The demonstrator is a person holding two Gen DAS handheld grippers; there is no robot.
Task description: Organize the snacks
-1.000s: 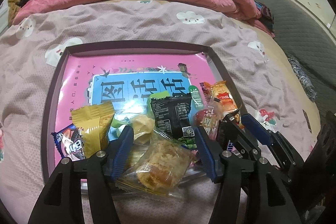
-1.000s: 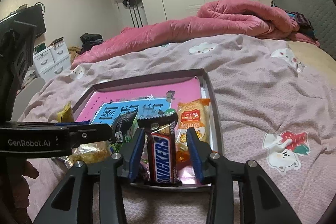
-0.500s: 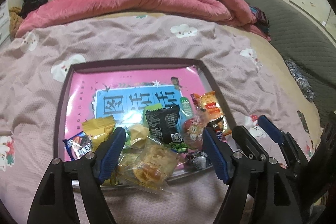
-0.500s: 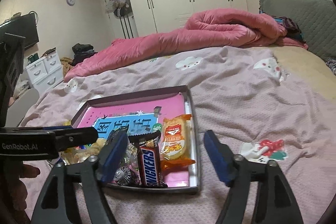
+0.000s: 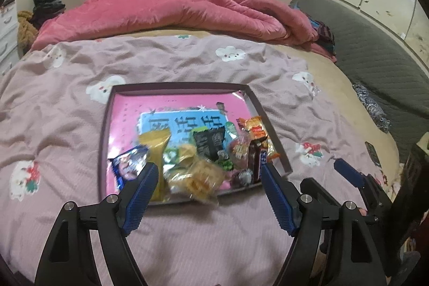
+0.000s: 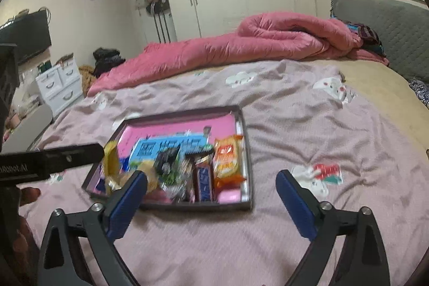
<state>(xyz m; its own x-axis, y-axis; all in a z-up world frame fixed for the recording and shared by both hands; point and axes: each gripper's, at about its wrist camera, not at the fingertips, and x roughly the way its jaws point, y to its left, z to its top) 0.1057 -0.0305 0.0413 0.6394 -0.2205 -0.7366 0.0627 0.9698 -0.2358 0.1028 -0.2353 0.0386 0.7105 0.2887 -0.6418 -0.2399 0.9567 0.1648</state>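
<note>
A dark-rimmed tray (image 5: 177,86) with a pink and blue base lies on the bed and also shows in the right wrist view (image 6: 248,152). Several snacks are piled at its near end: a clear pastry pack (image 5: 198,178), a yellow pack (image 5: 156,145), a black pack (image 5: 210,142), a Snickers bar (image 6: 204,180), an orange pack (image 6: 227,157). My left gripper (image 5: 209,195) is open and empty, held back above the tray's near edge. My right gripper (image 6: 211,199) is open and empty, also short of the tray.
The tray rests on a mauve bedspread (image 5: 187,240) with cartoon prints. A rolled pink duvet (image 5: 171,15) lies at the far side. A grey headboard (image 6: 388,26) is at the right, white drawers (image 6: 60,85) at the left, wardrobes behind.
Both grippers opened, letting go of the pastry pack and the Snickers bar, which now lie in the tray. Both grippers pulled back and up away from the tray.
</note>
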